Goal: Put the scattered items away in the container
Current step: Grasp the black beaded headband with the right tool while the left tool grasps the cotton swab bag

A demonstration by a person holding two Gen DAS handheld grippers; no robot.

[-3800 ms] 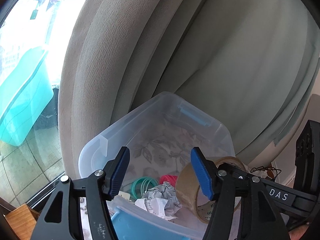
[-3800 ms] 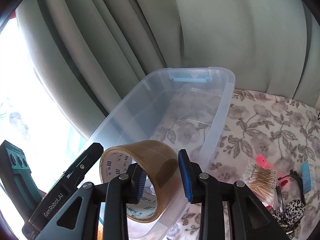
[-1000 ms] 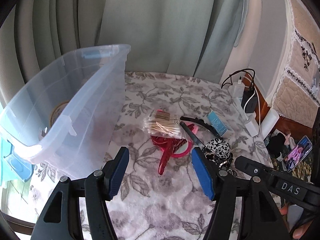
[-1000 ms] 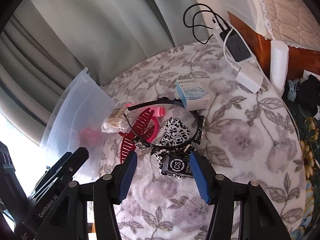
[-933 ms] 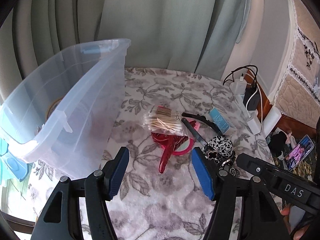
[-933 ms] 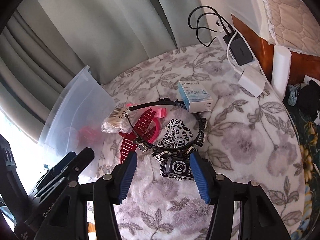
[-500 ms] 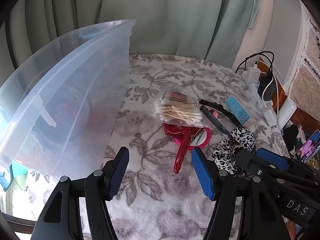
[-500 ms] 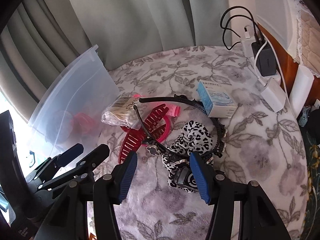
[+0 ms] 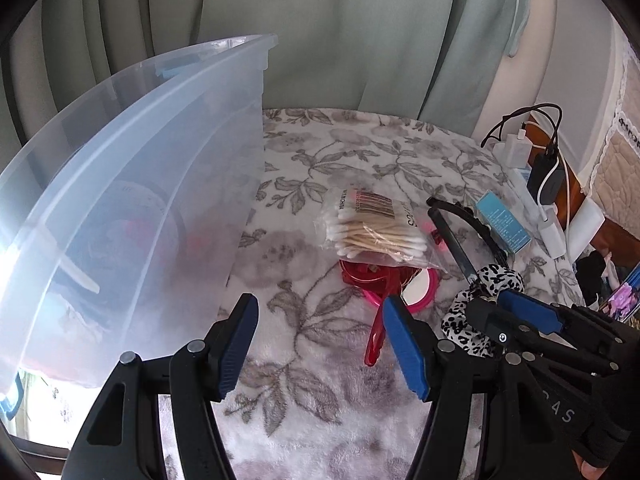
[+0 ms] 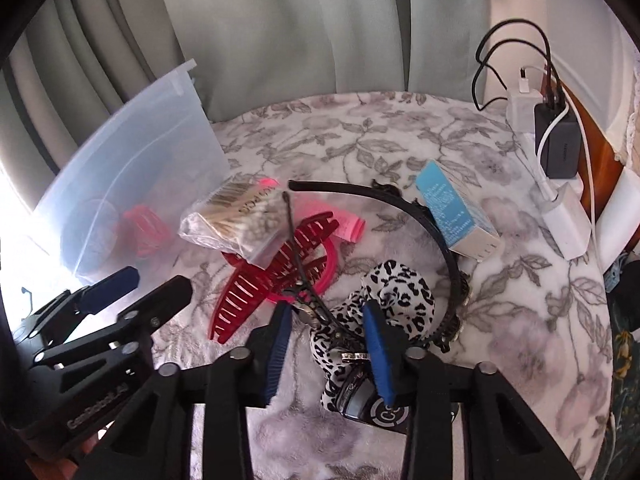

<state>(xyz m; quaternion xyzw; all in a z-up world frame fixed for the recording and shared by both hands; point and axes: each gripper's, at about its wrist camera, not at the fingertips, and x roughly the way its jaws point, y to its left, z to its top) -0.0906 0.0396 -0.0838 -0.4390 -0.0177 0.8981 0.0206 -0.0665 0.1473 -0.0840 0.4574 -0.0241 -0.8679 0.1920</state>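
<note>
The clear plastic bin (image 9: pixel 132 184) stood on the flowered blanket (image 9: pixel 360 152) against the grey-green curtain (image 9: pixel 320 32), and everything else is placed from it. Through its cloudy wall something pink (image 10: pixel 142 230) showed inside; what else lay in there was too blurred to tell.

Just beside the bin's near wall lay a bag of cotton swabs (image 9: pixel 374 230), resting on top of a dark red hair claw clip (image 10: pixel 276 272). A round pink mirror (image 9: pixel 418 286) sat under the clip, a little farther from the bin. Beyond these, away from the bin, a thin black headband (image 10: pixel 400 200) curved across the blanket, and a small blue box (image 10: pixel 456 212) lay against its outer side. Nearer the cameras was a leopard-print scrunchie (image 10: pixel 394 300) with a small dark round item (image 10: pixel 376 408) touching it (only partly seen, so I cannot say what it was).

The left gripper (image 9: pixel 320 344) hovered over bare blanket just beside the bin, its 2 blue pads well apart and nothing between them — the red clip's tip lay close to its right pad, not touched.

The right gripper (image 10: pixel 326 344) was down at the scrunchie, farther from the bin, its jaws closing. The scrunchie and the headband's thin end sat between the pads, but the pads did not yet press on them.

Chargers and cables (image 10: pixel 556 148) sat at the blanket's edge, well apart from the bin.
</note>
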